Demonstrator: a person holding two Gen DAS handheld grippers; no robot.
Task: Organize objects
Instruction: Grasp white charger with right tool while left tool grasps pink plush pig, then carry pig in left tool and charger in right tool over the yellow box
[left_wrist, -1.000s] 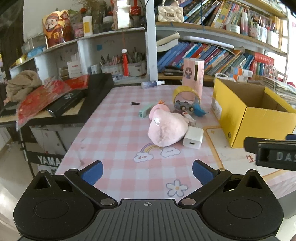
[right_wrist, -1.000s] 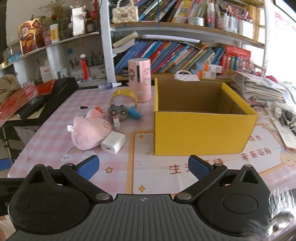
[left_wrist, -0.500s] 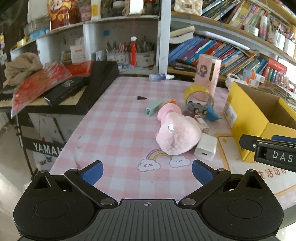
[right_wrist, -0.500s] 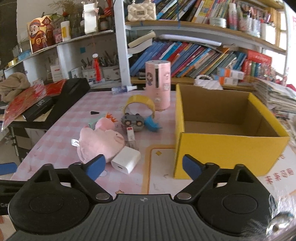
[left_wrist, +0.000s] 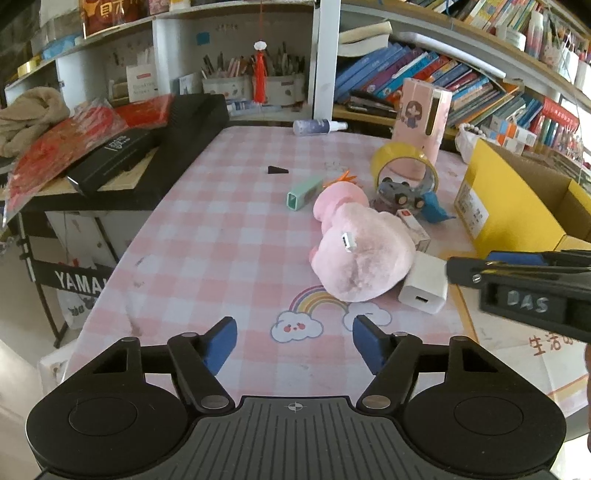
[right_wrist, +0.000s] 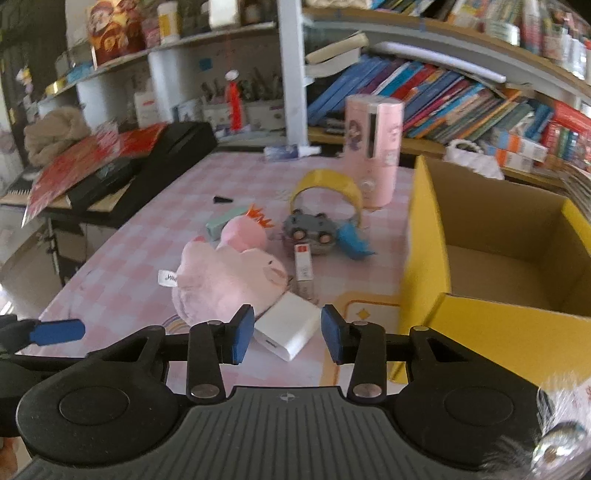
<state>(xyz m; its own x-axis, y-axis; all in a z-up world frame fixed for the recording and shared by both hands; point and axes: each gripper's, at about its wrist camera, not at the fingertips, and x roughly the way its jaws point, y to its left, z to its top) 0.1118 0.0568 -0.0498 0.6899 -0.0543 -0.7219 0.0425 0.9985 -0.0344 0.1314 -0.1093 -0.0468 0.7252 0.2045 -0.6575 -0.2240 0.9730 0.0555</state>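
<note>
A pink plush toy (left_wrist: 360, 254) lies on the pink checked table (left_wrist: 221, 240); it also shows in the right wrist view (right_wrist: 229, 280). A white charger block (left_wrist: 424, 286) touches its right side and sits just in front of my right gripper (right_wrist: 287, 338), whose jaws stand open, partly narrowed, and empty. A toy car (right_wrist: 308, 230), yellow tape roll (right_wrist: 327, 188), small red-and-white box (right_wrist: 304, 269) and green stick (left_wrist: 303, 192) lie behind. An open yellow box (right_wrist: 498, 258) stands at the right. My left gripper (left_wrist: 293, 345) is open and empty, short of the plush.
A pink cylinder (left_wrist: 421, 140) and a spray bottle (left_wrist: 317, 127) stand at the table's back. A small black piece (left_wrist: 277, 170) lies mid-table. A black keyboard stand with red packets (left_wrist: 110, 147) borders the left edge. Bookshelves run behind.
Both grippers have moved forward toward the plush and the charger. Both pairs of jaws have narrowed, the right more than the left.
</note>
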